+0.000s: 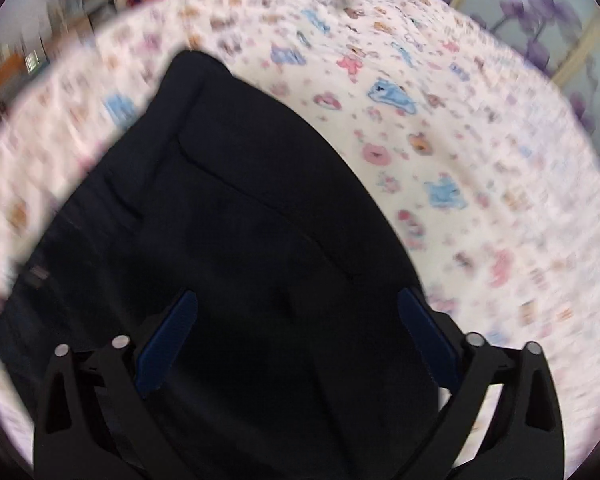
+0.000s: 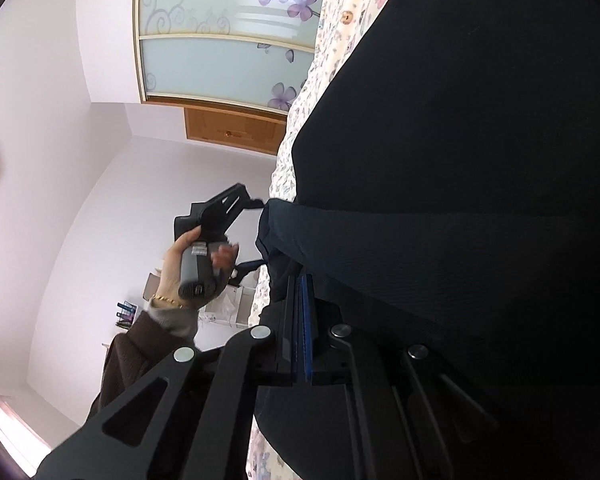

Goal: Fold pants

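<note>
Pale lilac walls [image 2: 60,120], frosted wardrobe doors [image 2: 220,64] with purple flowers, cartoon-print bedsheet [image 1: 440,140], soft daylight.

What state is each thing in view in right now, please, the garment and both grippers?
Pants: dark, lying on the patterned bedsheet, partly folded over.
Left gripper: open above the pants, nothing between its fingers.
Right gripper: shut, fingers pinching the pants' edge.
</note>
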`<act>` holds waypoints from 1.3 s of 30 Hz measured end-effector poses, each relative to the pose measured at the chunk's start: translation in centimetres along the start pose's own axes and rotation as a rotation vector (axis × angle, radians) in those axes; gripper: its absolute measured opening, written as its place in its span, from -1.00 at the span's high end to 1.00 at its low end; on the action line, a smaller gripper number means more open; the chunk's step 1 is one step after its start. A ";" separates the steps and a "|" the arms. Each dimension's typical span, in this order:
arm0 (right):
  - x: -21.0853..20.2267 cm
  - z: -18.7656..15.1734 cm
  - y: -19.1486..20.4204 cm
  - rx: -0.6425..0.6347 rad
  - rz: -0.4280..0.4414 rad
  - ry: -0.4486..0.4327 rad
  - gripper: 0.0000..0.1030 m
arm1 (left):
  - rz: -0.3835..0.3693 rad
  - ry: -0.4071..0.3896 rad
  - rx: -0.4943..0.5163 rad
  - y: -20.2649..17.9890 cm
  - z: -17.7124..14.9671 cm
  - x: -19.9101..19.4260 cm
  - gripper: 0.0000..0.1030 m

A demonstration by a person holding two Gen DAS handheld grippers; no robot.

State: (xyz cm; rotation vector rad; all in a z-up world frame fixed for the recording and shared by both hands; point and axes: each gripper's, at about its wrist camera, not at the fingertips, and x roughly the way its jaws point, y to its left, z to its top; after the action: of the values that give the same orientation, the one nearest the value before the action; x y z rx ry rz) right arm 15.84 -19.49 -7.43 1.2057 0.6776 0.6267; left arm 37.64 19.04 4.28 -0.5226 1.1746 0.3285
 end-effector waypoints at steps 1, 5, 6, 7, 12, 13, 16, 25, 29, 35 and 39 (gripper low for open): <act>0.1 -0.2 0.1 -0.004 -0.001 0.006 0.95 | -0.065 0.016 -0.031 0.3 -0.2 0.2 -0.74; 0.4 -0.6 1.0 -0.005 -0.001 0.011 0.94 | -0.353 -0.015 -0.097 0.8 -1.1 -1.0 -0.74; 0.4 -0.6 1.0 -0.005 -0.001 0.012 0.94 | -0.370 -0.050 -0.078 0.4 -1.2 -1.7 -0.79; 0.5 -0.7 1.1 -0.006 -0.002 0.012 0.94 | -0.343 -0.090 -0.046 -0.2 -1.3 -2.3 -0.91; 0.6 -1.0 1.2 -0.004 -0.002 0.010 0.94 | -0.094 -0.133 -0.051 -0.9 -1.4 -1.1 -0.08; 1.0 -0.7 0.8 -0.003 -0.002 0.010 0.93 | -0.102 -0.098 -0.092 0.0 -1.3 -0.4 0.16; -0.8 0.1 0.3 0.004 0.012 0.009 0.93 | -0.125 -0.062 -0.108 1.9 -1.6 0.5 0.66; -0.9 0.5 0.0 0.004 0.106 0.055 0.56 | -0.335 -0.284 -0.142 8.5 -6.1 -7.9 0.85; -0.8 0.2 0.6 -0.012 0.142 0.113 -0.02 | -0.433 -0.400 -0.172 14.2 -11.6 -13.1 0.85; -4.9 -2.6 2.9 -0.039 0.120 0.280 -0.47 | -0.465 -0.488 -0.250 23.6 -21.6 -13.5 0.81; -11.0 -3.8 4.7 -0.135 0.015 0.263 -0.50 | -0.494 -0.445 -0.431 27.5 -25.8 -7.6 0.72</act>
State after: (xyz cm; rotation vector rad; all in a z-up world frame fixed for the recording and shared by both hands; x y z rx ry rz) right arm 5.48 -24.22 -2.25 1.0132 0.8327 0.8394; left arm 0.79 28.04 -2.00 -1.0341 0.5131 0.2504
